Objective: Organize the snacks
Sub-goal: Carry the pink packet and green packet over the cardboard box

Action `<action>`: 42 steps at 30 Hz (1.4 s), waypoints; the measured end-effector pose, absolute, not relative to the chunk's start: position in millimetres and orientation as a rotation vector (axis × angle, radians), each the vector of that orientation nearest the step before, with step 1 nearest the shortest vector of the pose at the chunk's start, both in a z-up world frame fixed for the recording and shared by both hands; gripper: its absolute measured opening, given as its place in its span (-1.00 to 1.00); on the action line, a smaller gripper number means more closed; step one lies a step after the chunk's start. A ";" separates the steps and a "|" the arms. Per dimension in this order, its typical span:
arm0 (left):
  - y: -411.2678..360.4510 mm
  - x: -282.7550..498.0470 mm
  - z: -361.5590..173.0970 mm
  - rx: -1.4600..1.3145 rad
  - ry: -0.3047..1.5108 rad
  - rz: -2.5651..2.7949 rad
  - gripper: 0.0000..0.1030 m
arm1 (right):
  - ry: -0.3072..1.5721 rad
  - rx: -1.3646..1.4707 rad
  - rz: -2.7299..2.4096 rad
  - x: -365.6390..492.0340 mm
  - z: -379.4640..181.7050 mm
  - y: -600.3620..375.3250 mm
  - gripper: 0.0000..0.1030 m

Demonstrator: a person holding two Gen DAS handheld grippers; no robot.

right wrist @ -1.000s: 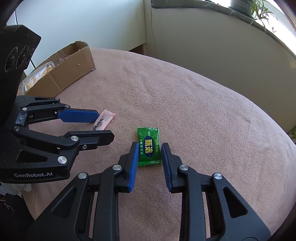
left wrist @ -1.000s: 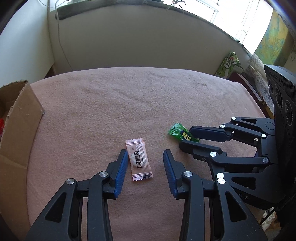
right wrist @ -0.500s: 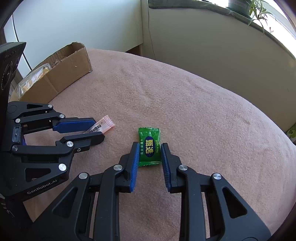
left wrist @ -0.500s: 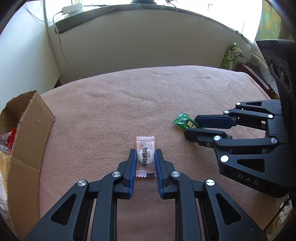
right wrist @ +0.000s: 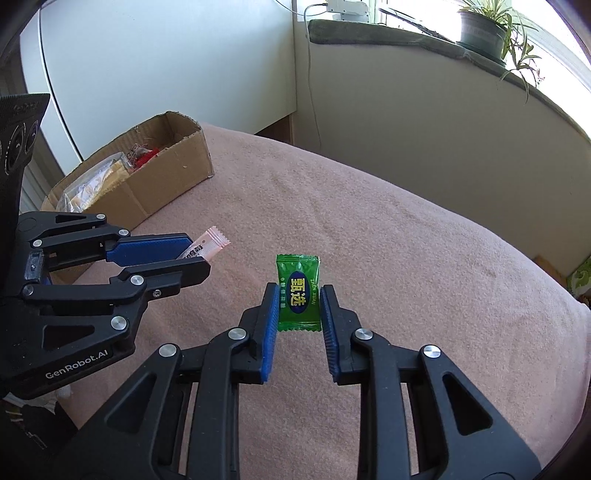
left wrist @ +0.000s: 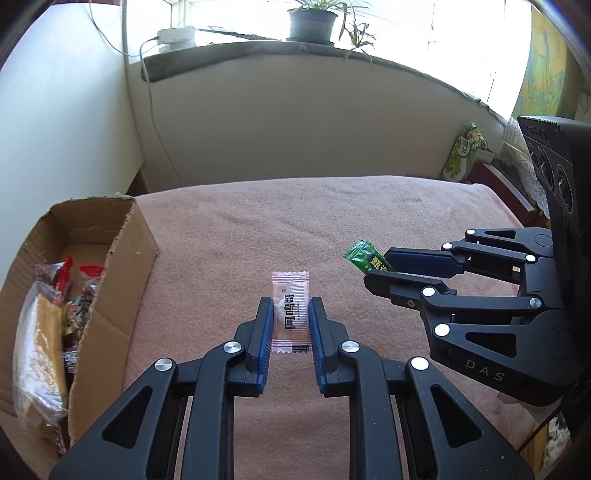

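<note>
My left gripper (left wrist: 290, 308) is shut on a pink candy packet (left wrist: 290, 312) and holds it above the pink cloth. My right gripper (right wrist: 298, 295) is shut on a green candy packet (right wrist: 298, 293), also lifted off the cloth. In the left wrist view the right gripper (left wrist: 376, 271) shows at the right with the green packet (left wrist: 365, 256) sticking out of it. In the right wrist view the left gripper (right wrist: 195, 254) shows at the left with the pink packet (right wrist: 208, 245) in it.
An open cardboard box (left wrist: 122, 266) with several snack packets stands at the left edge of the cloth-covered table (left wrist: 295, 214); it also shows in the right wrist view (right wrist: 159, 184). A wall and window sill with a potted plant (left wrist: 314, 22) lie behind.
Both grippers closed on their packets and lifted them off the cloth. The views tilted up, so the box and window sill show more.
</note>
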State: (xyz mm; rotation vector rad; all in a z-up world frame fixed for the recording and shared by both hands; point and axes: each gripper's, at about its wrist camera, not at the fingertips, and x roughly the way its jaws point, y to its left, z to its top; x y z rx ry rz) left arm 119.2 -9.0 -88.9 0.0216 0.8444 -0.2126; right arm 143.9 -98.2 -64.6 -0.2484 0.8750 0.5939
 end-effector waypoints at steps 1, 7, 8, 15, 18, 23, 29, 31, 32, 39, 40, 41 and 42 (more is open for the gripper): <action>-4.6 118.1 -85.0 0.019 0.833 -0.203 -0.66 | 0.867 -0.246 0.598 143.3 -61.2 -95.0 -0.55; 32.3 113.7 -64.4 -0.028 0.783 -0.145 -0.66 | 0.826 -0.234 0.630 138.2 -40.1 -71.6 -0.55; 38.2 113.5 -61.7 -0.030 0.775 -0.132 -0.66 | 0.820 -0.233 0.636 137.7 -36.9 -67.0 -0.55; 81.1 109.1 -45.7 -0.052 0.737 -0.054 -0.66 | 0.782 -0.218 0.685 138.5 -18.2 -27.4 -0.55; 96.8 107.2 -41.8 -0.057 0.727 -0.027 -0.66 | 0.772 -0.212 0.707 140.2 -12.0 -10.5 -0.55; 116.8 109.6 -39.9 -0.069 0.726 0.003 -0.66 | 0.774 -0.195 0.745 147.3 -4.5 15.9 -0.55; 133.9 112.6 -40.5 -0.080 0.725 0.023 -0.66 | 0.794 -0.192 0.784 160.8 -6.5 49.6 -0.55; 138.6 115.5 -40.4 -0.082 0.725 0.029 -0.66 | 0.795 -0.201 0.790 165.1 -7.8 61.2 -0.55; 140.7 116.6 -40.3 -0.084 0.725 0.031 -0.66 | 0.795 -0.206 0.791 167.2 -8.5 66.2 -0.55; 152.9 121.4 -39.1 -0.095 0.716 0.046 -0.66 | 0.802 -0.215 0.806 182.2 -12.0 88.3 -0.55; 154.5 122.1 -39.5 -0.097 0.717 0.047 -0.66 | 0.803 -0.216 0.807 183.5 -12.1 90.0 -0.55; 156.5 122.9 -40.3 -0.100 0.718 0.050 -0.65 | 0.806 -0.217 0.809 185.1 -12.9 92.0 -0.55; 157.9 122.9 -40.6 -0.102 0.718 0.055 -0.65 | 0.808 -0.216 0.810 186.2 -13.8 93.5 -0.55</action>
